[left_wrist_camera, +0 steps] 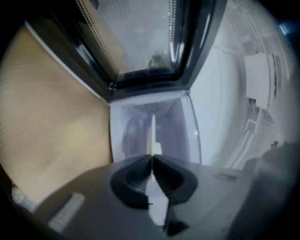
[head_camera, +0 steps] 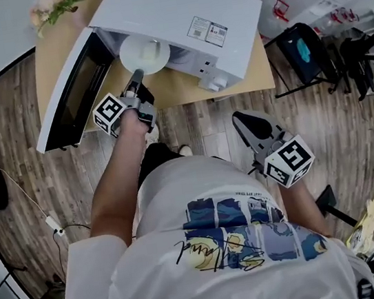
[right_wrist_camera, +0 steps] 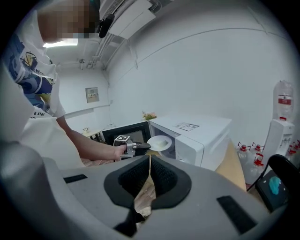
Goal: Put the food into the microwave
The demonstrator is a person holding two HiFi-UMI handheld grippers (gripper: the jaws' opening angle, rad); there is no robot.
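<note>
At microwave (head_camera: 175, 22) mouth: plate (head_camera: 145, 52), rim pinched by left claw (head_camera: 137, 78)
Handling: likely stiff, slick, breakable; food (right_wrist_camera: 162, 140) loose, keep level
Right claw (head_camera: 248, 126): closed, empty, well back from microwave

Wood-plank floor (head_camera: 23, 170); tan table (head_camera: 54, 61), flowers (head_camera: 54, 6) at corner; black chair (head_camera: 301, 51) beside table; white walls (right_wrist_camera: 211, 70).

White plate (head_camera: 145, 53) bearing pale food (right_wrist_camera: 162, 141), level, at open white microwave (head_camera: 173, 11) mouth.

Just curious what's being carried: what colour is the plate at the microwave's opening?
White: the round white plate shows best in the head view.
</note>
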